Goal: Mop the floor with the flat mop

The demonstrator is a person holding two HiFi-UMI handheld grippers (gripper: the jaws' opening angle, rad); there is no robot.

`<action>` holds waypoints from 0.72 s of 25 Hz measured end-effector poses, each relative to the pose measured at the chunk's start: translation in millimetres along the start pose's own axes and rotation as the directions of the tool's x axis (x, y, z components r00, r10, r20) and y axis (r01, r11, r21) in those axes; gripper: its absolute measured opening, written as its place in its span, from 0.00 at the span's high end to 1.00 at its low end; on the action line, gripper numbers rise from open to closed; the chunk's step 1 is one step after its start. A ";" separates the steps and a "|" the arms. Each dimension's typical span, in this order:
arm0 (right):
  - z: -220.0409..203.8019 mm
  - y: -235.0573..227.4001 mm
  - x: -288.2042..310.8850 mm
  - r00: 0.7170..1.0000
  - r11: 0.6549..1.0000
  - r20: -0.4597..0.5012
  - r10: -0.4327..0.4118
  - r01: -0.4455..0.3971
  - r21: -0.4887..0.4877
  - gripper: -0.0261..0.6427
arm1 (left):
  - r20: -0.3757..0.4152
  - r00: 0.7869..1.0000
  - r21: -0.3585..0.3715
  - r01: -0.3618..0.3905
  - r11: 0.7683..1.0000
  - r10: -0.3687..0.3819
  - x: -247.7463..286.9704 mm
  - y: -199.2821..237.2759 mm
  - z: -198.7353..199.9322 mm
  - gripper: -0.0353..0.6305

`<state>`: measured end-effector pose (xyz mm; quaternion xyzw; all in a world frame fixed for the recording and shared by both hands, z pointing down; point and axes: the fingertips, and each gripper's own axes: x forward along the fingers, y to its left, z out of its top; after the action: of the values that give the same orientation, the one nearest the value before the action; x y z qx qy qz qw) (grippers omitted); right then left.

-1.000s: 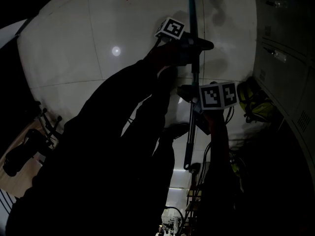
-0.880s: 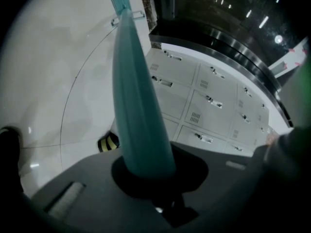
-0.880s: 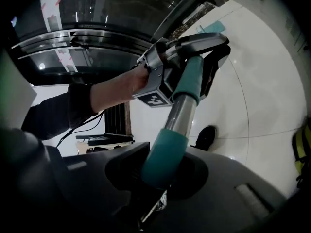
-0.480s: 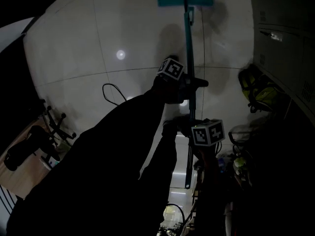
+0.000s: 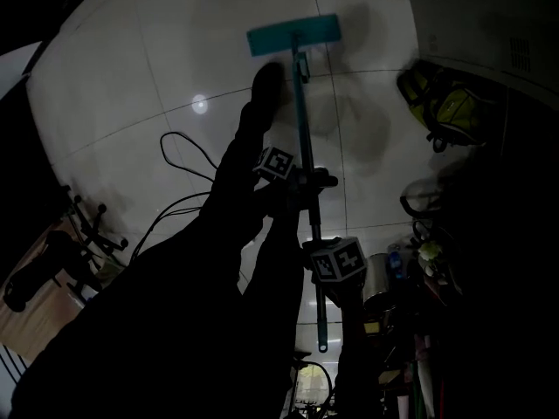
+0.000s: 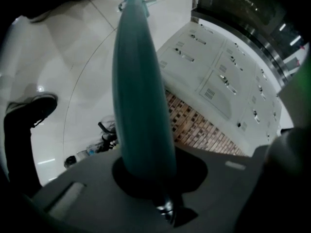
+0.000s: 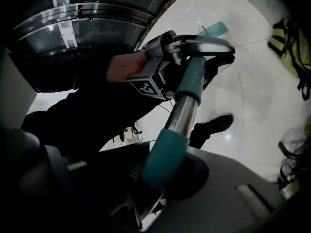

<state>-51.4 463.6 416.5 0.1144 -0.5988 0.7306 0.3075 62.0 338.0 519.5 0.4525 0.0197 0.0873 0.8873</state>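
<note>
On the pale tile floor (image 5: 131, 77) ahead, the flat mop (image 5: 293, 35) lies pad-down, its handle (image 5: 303, 138) running back to me; left gripper (image 5: 307, 180) is clamped on the teal handle, right gripper (image 5: 321, 273) clamped lower, nr the end. Risk imo: loose cable (image 5: 179, 151) lies left of the handle & my shoe (image 5: 265, 81) is just beside the pad, so a wide sweep could snag it or clip my foot.

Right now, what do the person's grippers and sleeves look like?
Left gripper and right gripper each carry a white cube with black square markers. Bodies and jaws are dark grey; the left's front is rounded pale metal. Sleeves are long and dark.
</note>
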 end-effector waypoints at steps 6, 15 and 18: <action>-35.0 -18.8 13.8 0.999 0.999 -0.029 -0.032 0.031 -0.017 0.80 | 0.018 1.000 -0.015 0.013 1.000 -0.013 8.7 26.1 -21.3 0.88; 46.6 -17.7 -2.5 1.000 1.000 0.000 -0.010 0.010 -0.027 0.80 | 0.082 0.997 0.029 -0.002 1.000 0.000 -9.9 -13.2 55.1 0.88; 107.9 -12.5 -12.7 1.000 1.000 0.028 -0.001 0.002 -0.024 0.80 | 0.101 0.995 0.053 0.002 0.999 -0.008 -26.3 -46.4 107.6 0.89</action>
<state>-55.9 358.8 447.4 0.1215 -0.6116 0.7216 0.3008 54.8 220.7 544.4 0.4794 -0.0220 0.0614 0.8752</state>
